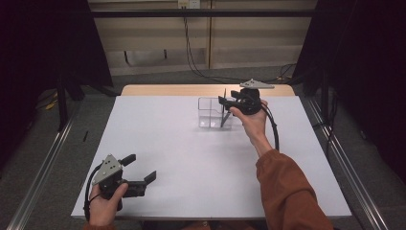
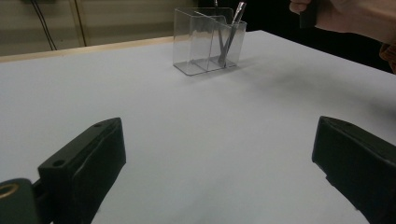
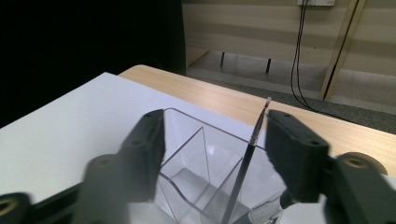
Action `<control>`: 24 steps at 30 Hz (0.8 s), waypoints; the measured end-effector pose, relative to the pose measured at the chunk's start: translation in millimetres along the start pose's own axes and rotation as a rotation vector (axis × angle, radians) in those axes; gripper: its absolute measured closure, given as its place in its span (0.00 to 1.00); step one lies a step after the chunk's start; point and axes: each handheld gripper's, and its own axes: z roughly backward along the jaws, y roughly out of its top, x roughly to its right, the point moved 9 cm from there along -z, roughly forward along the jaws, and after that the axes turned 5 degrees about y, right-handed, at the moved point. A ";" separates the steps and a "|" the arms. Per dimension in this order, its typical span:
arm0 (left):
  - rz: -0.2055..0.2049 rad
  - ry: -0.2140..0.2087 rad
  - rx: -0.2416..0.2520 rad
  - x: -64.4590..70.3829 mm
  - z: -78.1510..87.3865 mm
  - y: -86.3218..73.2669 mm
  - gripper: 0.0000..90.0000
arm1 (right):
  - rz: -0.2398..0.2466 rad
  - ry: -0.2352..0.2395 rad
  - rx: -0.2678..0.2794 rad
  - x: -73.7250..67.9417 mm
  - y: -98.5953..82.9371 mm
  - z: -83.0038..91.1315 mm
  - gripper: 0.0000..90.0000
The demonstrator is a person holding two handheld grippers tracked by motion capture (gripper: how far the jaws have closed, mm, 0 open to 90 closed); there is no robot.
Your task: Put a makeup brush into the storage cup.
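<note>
**Over the clear holder, jaws apart**

At the far right of the bench (image 1: 191, 158), my right gripper (image 3: 212, 144) hovers over the clear holder (image 1: 214, 114), jaws spread and gripping nothing. A thin metal rod (image 3: 246, 163) leans inside the holder's right compartment, between my jaws but apart from them. Near left, my left gripper (image 1: 140, 168) rests low, jaws wide open and empty.

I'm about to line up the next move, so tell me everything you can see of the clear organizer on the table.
The clear organizer looks like transparent plastic, box-shaped, open on top, with inner dividers forming compartments and rounded corners. It stands upright on the white table, toward the far edge. A thin metal-looking tool leans tilted in one compartment, its tip rising above the rim. The right gripper hovers over it, jaws apart astride the tool's tip; contact cannot be told.
</note>
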 end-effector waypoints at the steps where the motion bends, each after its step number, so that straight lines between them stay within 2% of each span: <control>1: 0.000 0.000 0.002 -0.5 0.3 0.1 0.03 | -0.003 0.007 0.004 0.1 0.4 0.7 0.36; 3: 0.001 0.003 0.000 -1.4 0.4 -0.1 0.03 | -0.006 0.007 0.014 0.4 1.8 2.7 0.26; 5: -0.002 0.004 -0.001 -1.4 0.6 -0.3 0.03 | -0.012 0.017 0.024 -0.4 3.1 5.0 0.24; 7: 0.000 0.002 0.003 0.0 1.1 -0.1 0.03 | -0.016 0.011 0.028 -0.7 3.6 7.4 0.16; 9: -0.010 0.002 -0.001 0.2 2.6 -0.8 0.03 | -0.025 0.021 0.034 -2.5 3.6 9.3 0.15; 11: -0.003 0.007 0.006 -0.1 4.7 -0.8 0.03 | -0.028 0.021 0.026 -3.3 2.9 10.5 0.09; 17: -0.004 0.006 0.008 -0.6 5.5 -0.6 0.03 | -0.021 0.015 0.044 -6.6 6.2 18.0 0.04; 24: 0.004 0.002 0.013 -0.4 3.6 0.5 0.03 | -0.015 0.012 0.039 -7.1 -2.0 27.3 0.00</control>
